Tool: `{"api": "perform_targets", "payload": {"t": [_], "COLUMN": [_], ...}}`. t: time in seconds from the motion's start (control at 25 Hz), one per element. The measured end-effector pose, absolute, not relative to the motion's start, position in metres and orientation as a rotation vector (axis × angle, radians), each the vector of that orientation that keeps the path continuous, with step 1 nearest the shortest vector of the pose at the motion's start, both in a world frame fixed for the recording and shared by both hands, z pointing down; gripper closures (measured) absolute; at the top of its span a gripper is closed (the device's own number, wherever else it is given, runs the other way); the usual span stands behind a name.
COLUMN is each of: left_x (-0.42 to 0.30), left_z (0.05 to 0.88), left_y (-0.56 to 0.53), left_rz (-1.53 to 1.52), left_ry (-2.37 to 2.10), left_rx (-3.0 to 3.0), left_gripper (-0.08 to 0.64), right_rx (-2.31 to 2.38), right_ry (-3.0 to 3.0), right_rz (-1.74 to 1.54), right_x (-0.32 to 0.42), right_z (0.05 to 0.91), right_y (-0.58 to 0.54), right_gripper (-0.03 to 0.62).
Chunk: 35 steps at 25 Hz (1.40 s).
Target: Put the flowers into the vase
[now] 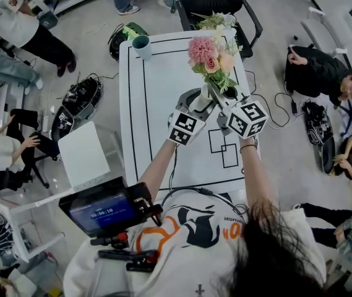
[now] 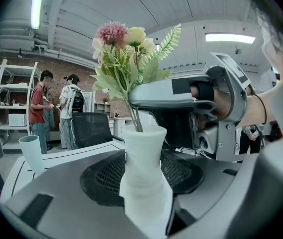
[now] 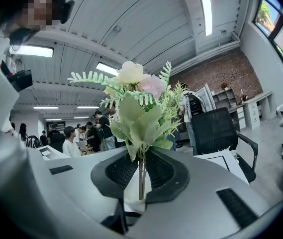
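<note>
Left gripper (image 2: 143, 193) clamps the white flared plastic vase (image 2: 143, 153), likely light and tippy. Right gripper (image 3: 141, 183) pinches the thin-stemmed pink-and-cream artificial bouquet (image 3: 140, 111) low, seemingly its stiffest part.

The pink-and-cream flower bunch's (image 3: 139, 108) stem ends are hidden inside the white ribbed vase (image 2: 143, 156), whose base is covered by the left gripper (image 2: 142, 176).

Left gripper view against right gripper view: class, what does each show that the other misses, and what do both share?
Only the left gripper view shows its own jaws clamped on the body of the white vase, the right gripper above it, and a teal cup. Only the right gripper view shows its own jaws shut on the stems, with a little of the vase showing below. Both show the flowers, the vase and a black chair.
</note>
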State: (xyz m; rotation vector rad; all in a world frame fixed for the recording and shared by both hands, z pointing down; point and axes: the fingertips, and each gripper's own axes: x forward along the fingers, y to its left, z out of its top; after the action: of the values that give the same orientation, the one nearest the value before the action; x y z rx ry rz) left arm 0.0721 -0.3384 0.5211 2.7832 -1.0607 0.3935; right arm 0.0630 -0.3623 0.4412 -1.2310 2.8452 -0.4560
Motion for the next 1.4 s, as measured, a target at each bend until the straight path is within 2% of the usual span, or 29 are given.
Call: {"api": "perform_targets", "payload": {"t": [0.36, 0.56, 0.76, 1.4], "left_x": [0.072, 0.071, 0.071, 0.072], "left_z": [0.52, 0.521, 0.522, 0.521], "left_y": [-0.338, -0.339, -0.339, -0.339], "left_rz": [0.406, 0.407, 0.41, 0.419], "left_ry": [-1.066, -1.065, -1.074, -1.072], "left_rx": [2.79, 2.79, 2.784, 2.784], "left_gripper": [0.336, 0.337, 0.337, 0.337], "right_rx": [-1.285, -1.298, -1.323, -1.422], "right_ry": [2.982, 3.082, 3.097, 2.933], "right_rz": [-0.357, -0.314, -0.295, -0.518], "right_x": [0.059, 0.053, 0.056, 0.09], "right_z": [0.458, 0.462, 0.46, 0.47], "right_y": [-0.35, -0.341, -0.334, -0.3], "right_gripper": [0.528, 0.44, 0.39, 0.377]}}
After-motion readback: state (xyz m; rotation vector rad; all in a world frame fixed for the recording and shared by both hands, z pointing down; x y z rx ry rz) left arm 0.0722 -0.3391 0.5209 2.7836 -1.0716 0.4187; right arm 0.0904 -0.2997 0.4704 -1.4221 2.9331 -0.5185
